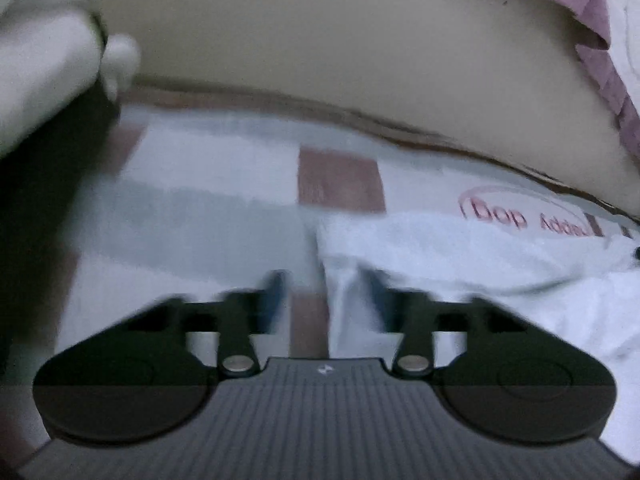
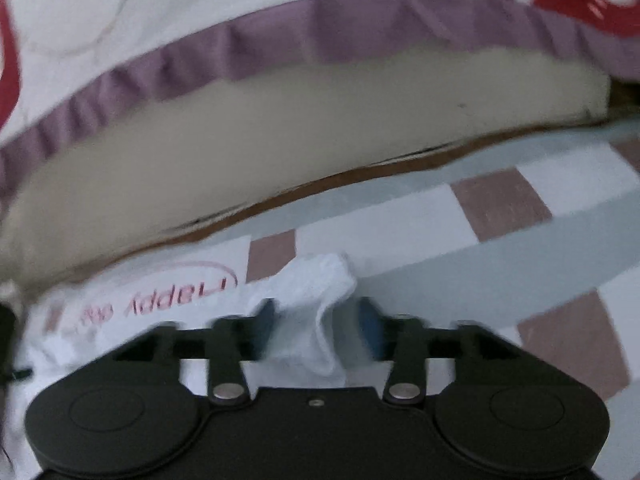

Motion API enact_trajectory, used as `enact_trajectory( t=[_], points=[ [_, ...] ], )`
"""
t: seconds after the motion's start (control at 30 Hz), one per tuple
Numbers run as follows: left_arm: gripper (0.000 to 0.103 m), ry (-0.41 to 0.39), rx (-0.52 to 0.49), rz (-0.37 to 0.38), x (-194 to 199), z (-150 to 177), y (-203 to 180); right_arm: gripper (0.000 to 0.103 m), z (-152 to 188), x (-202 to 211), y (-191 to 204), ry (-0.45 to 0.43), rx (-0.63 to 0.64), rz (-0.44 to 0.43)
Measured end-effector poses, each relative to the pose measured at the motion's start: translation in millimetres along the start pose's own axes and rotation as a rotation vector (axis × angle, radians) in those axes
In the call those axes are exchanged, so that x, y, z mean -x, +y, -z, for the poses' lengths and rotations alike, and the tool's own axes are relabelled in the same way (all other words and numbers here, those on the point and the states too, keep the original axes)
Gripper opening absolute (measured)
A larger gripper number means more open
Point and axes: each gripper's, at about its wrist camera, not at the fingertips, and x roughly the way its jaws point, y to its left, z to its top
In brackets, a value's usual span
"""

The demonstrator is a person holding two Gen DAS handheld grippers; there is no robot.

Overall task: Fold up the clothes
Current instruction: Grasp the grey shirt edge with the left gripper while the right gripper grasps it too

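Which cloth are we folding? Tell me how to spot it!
Find the checked sheet with white, grey and brownish squares, in front of the cream mattress edge. On it lies a plain white shirt, a bunched fold poking up between the right tool's fingers. Unlike the sheet, it has pink writing in an oval.

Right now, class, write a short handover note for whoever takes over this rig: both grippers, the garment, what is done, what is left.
Left gripper: open, fingers astride the white garment edge, not pressing it.
Right gripper: open, a raised fold of the garment between its fingers, not clamped.
Garment: lies rumpled on the checked sheet, pink lettering up, in front of the cream mattress side.
Done: no neat fold visible.
Left: regrip, fold, flatten.
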Motion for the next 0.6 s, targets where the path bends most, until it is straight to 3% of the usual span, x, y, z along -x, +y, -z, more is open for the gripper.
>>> enact_trajectory(
  t=[0.07, 0.13, 0.17, 0.2, 0.23, 0.27, 0.33, 0.43, 0.53, 0.6],
  points=[
    [0.066, -0.007, -0.128, -0.018, -13.6, -4.4, -14.0, 0.057, 3.7, -4.7, -3.7, 0.001, -0.031, -0.008],
    [0.05, -0.02, -0.279, -0.028, -23.5, -9.1, -31.9, 0.057, 8.2, -12.2, -1.9, 0.001, -0.015, -0.003],
    [0.011, -0.015, -0.302, -0.025, -23.8, -14.5, -36.8, 0.057, 10.7, -14.7, 2.0, -0.015, 0.019, 0.007],
    [0.007, -0.009, -0.312, -0.021, -23.0, -20.6, -40.8, 0.053, 12.7, -16.6, 6.9, -0.024, 0.058, 0.019],
    [0.007, -0.039, -0.291, -0.025, -18.2, -26.6, -40.6, 0.028, 14.6, -17.7, 11.9, -0.032, 0.1, 0.032],
    [0.007, -0.078, -0.263, -0.032, -12.6, -32.6, -39.5, 0.01, 16.1, -19.4, 15.2, -0.034, 0.129, 0.04],
    [0.007, -0.125, -0.16, 0.003, -2.8, -44.2, -27.2, 0.006, 17.0, -18.2, 15.8, -0.056, 0.129, 0.038],
    [0.006, -0.148, -0.034, 0.04, 1.1, -59.8, -8.2, 0.005, 13.8, -3.3, 17.2, -0.174, 0.118, 0.019],
    [0.006, -0.186, 0.058, 0.077, 6.3, -79.1, 8.1, 0.005, -4.2, 9.1, 28.4, -0.281, 0.138, -0.002],
    [0.007, -0.202, 0.171, 0.106, 3.3, -94.5, 25.0, 0.004, -22.3, 12.3, 40.0, -0.338, 0.17, 0.013]
  ],
)
